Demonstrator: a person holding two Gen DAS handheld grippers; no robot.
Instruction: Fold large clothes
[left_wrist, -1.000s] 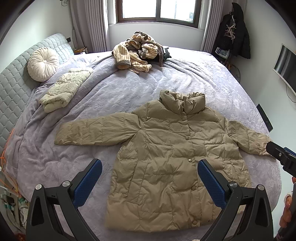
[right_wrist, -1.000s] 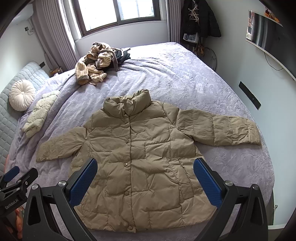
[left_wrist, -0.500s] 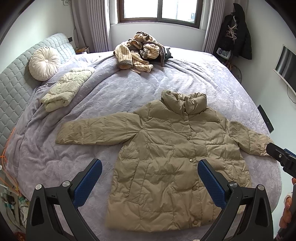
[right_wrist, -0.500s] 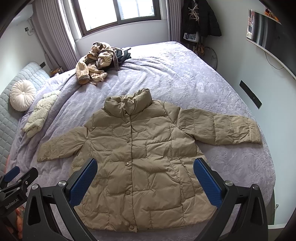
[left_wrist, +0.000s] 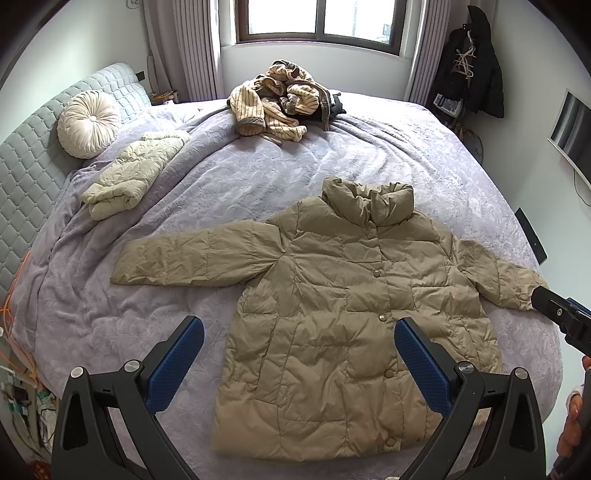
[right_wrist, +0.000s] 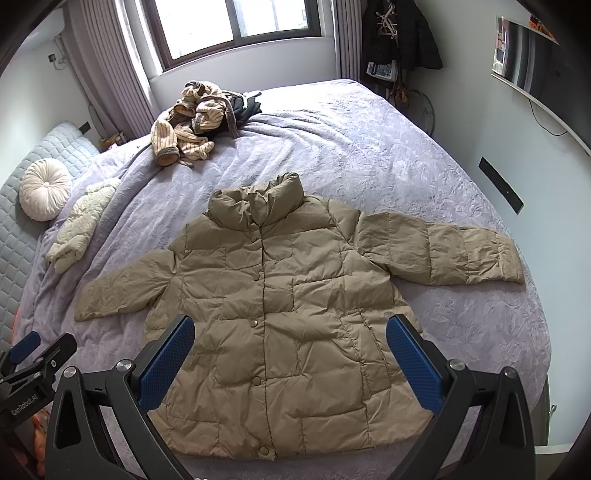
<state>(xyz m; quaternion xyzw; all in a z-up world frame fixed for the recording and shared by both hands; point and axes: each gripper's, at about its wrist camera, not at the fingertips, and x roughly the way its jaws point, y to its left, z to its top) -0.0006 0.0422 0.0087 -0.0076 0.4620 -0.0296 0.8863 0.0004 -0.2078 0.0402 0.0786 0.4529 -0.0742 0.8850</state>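
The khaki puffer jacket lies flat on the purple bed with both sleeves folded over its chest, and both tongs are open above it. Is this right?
Not quite. The khaki puffer jacket lies flat on the purple bed, but both sleeves are spread out to the sides, not folded in. The right wrist view shows this. Both tongs, left and right, are open.

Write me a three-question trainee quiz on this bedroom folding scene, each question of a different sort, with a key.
1. True or false: the khaki quilted puffer jacket lies spread flat, front up, both sleeves out to the sides.
2. Multiple choice: the round cream pleated cushion rests against A) the window, B) the grey quilted headboard, C) the jacket.
3. Fill in: both the left gripper and the right gripper are ____ and hold nothing.

Key: 1 true; 2 B; 3 open.
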